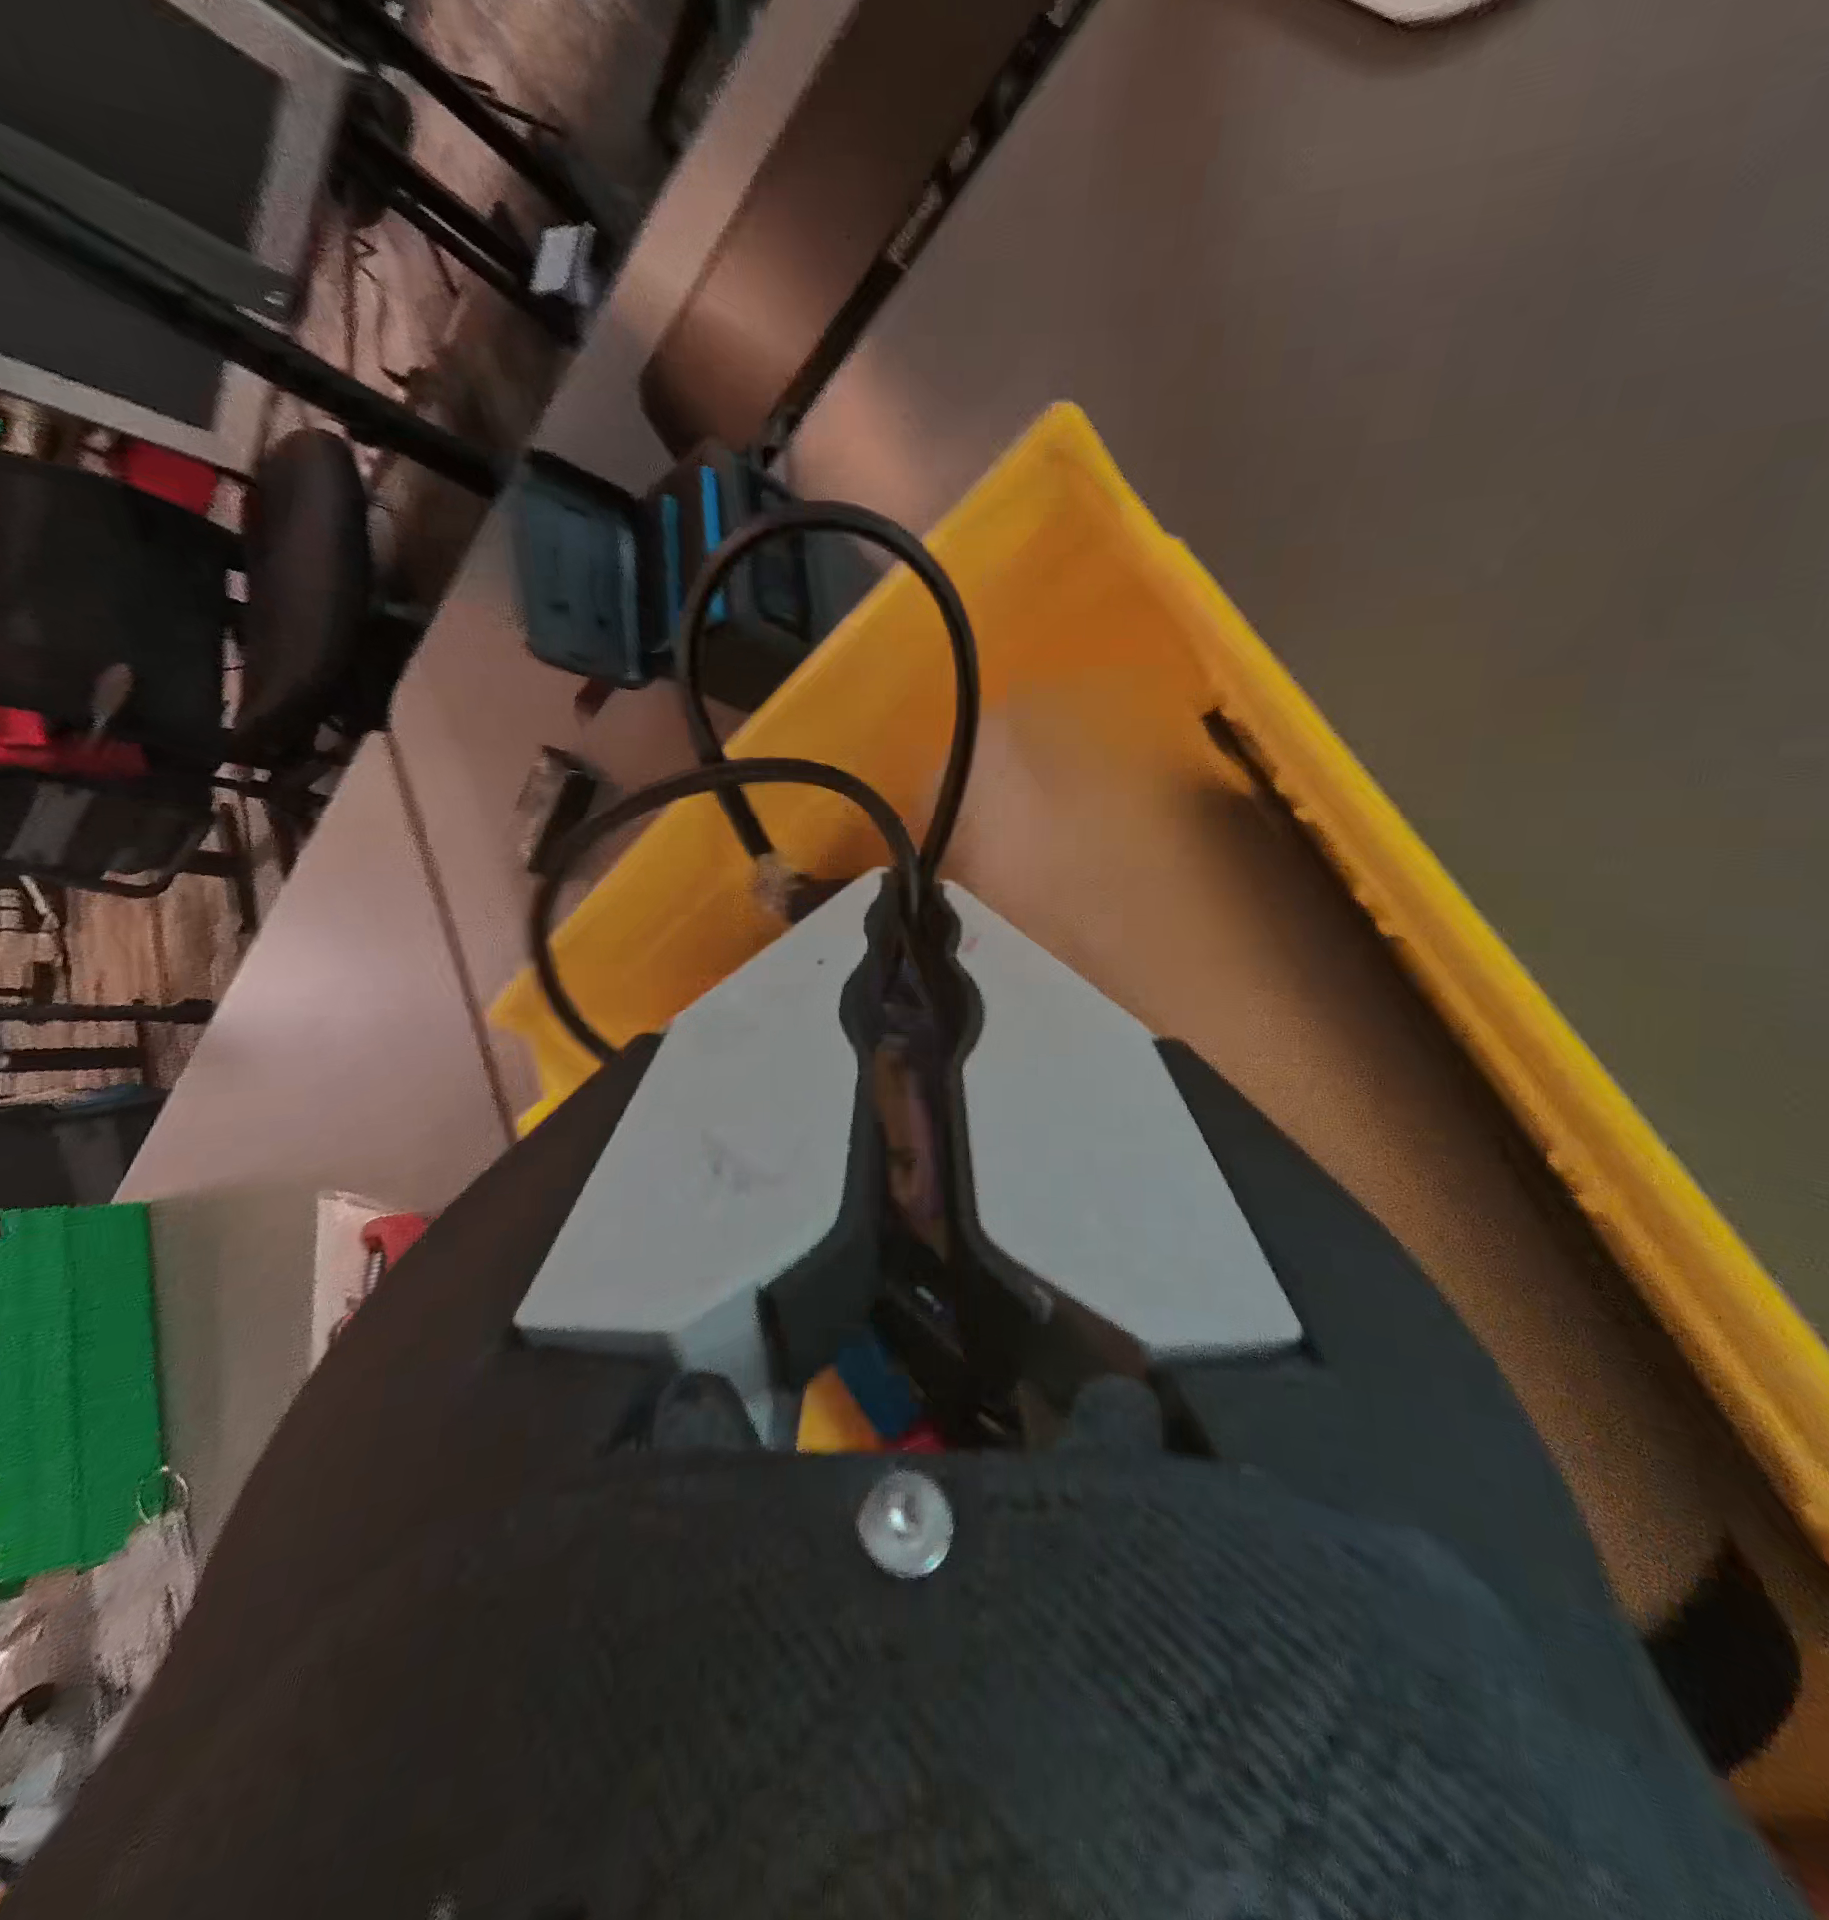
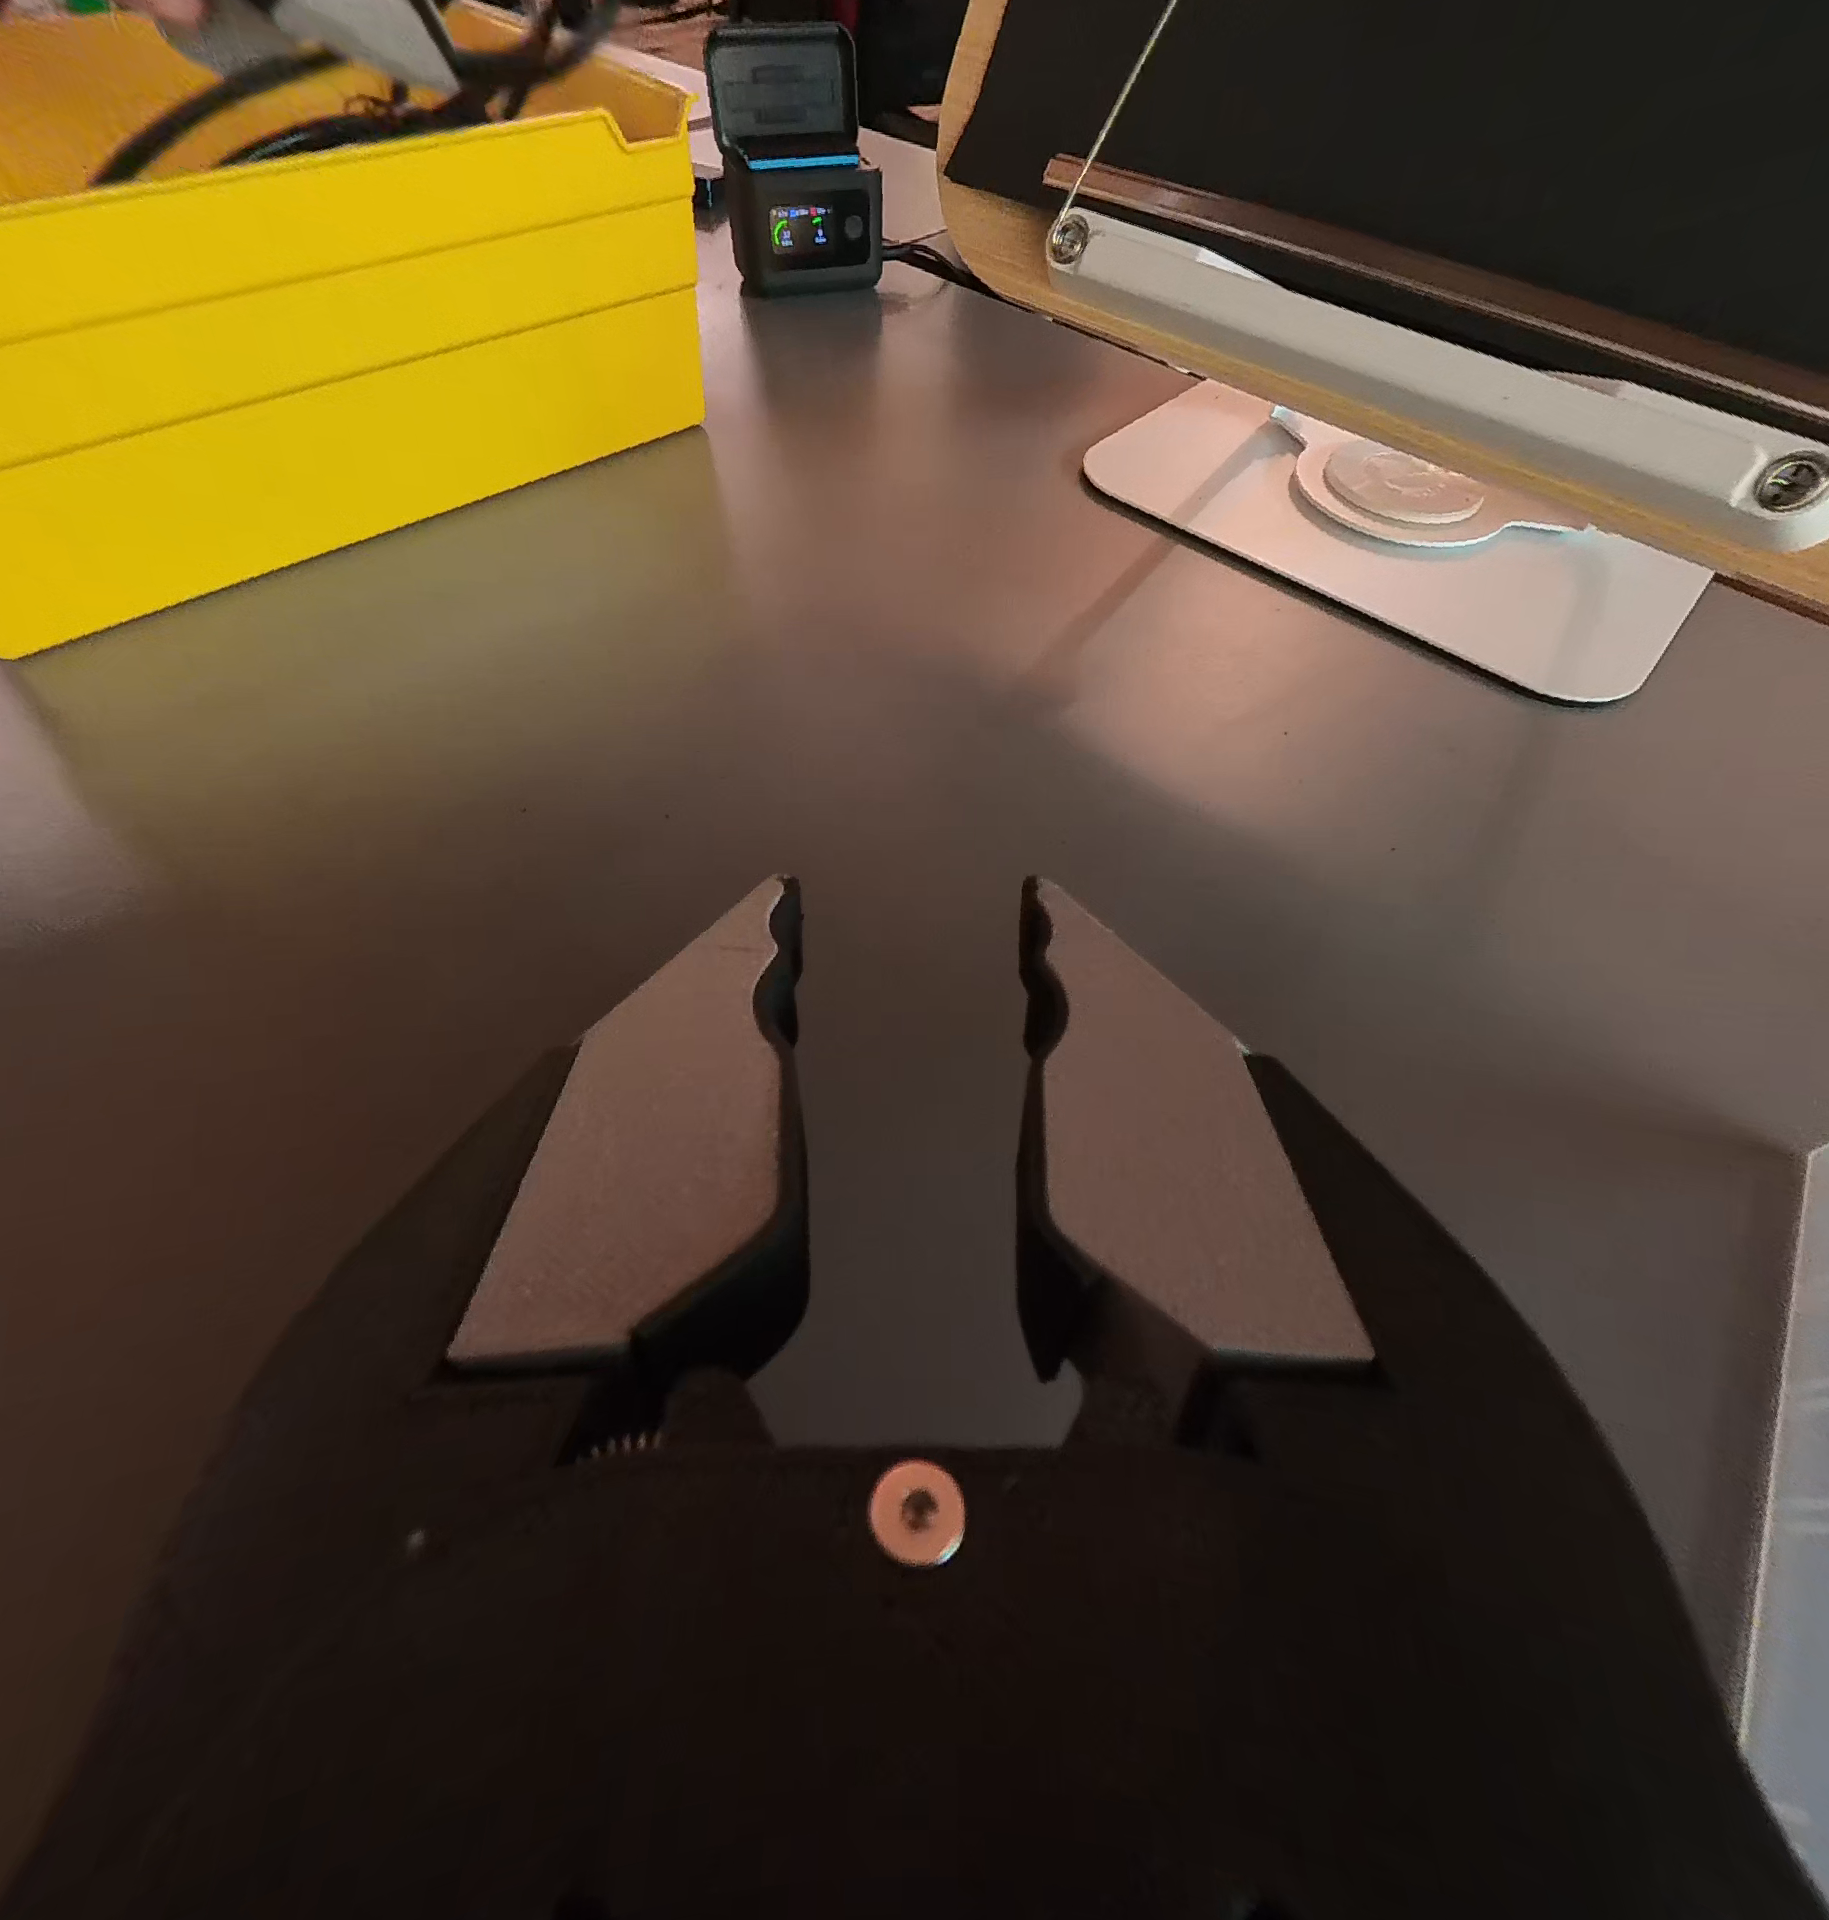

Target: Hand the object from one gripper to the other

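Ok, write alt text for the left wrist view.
The left tool is shut on a looped black cable, held above a yellow bin on a grey table. A small dark device with a blue stripe sits past the bin's far corner; the picture is tilted and somewhat blurred.

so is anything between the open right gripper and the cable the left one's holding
Nothing visible blocks it. The left gripper is shut on the black cable above the yellow bin. The right gripper is open over bare table, with the bin ahead to its left.
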Demonstrator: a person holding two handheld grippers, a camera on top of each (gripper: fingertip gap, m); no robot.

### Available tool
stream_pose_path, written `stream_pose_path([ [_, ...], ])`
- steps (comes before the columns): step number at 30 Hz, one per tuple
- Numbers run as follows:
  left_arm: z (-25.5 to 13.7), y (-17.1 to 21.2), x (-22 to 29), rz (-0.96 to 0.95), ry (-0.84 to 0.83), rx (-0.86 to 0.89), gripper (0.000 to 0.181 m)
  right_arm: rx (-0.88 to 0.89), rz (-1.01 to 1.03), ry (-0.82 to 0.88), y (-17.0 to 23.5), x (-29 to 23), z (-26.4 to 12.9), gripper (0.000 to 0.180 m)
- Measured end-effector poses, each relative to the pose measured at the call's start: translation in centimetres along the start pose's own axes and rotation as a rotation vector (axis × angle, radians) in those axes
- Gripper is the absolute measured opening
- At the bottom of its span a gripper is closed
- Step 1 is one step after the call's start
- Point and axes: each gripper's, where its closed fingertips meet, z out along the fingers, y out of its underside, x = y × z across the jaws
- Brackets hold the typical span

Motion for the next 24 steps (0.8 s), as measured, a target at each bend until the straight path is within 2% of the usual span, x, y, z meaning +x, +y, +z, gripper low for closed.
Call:
stream_pose_path([
  [6,-6.9,-3.8,-6.9,-0.084,-0.175,0.22,0.0,-0.004,-0.005,0.0,0.0,-0.1,0.0,0.037],
  [10,-14.7,-8.0,-10.5,-0.085,-0.281,0.42,0.001,-0.003,-0.001,0.0,0.1,-0.1,0.0,0.036],
  [13,-21.2,-11.5,-10.5,-0.129,-0.23,0.603,0.001,-0.001,-0.001,0.001,0.0,-0.1,0.0,0.035],
  [16,-25.9,-14.4,-7.1,-0.162,-0.074,0.764,0.001,0.012,0.001,-0.012,-0.2,-0.3,-0.1,0.037],
  [18,-26.7,-15.5,-3.4,-0.106,0.002,0.786,0.001,0.028,0.011,-0.035,-0.4,-0.7,-0.2,0.04],
  [22,-24.3,-16.2,6.3,0.041,0.188,0.722,0.001,0.094,0.021,-0.053,-1.5,-0.9,-0.9,0.048],
  [24,-22.3,-16.5,9.7,0.08,0.179,0.72,0.0,0.151,0.025,-0.043,-2.4,-0.7,-1.6,0.054],
])
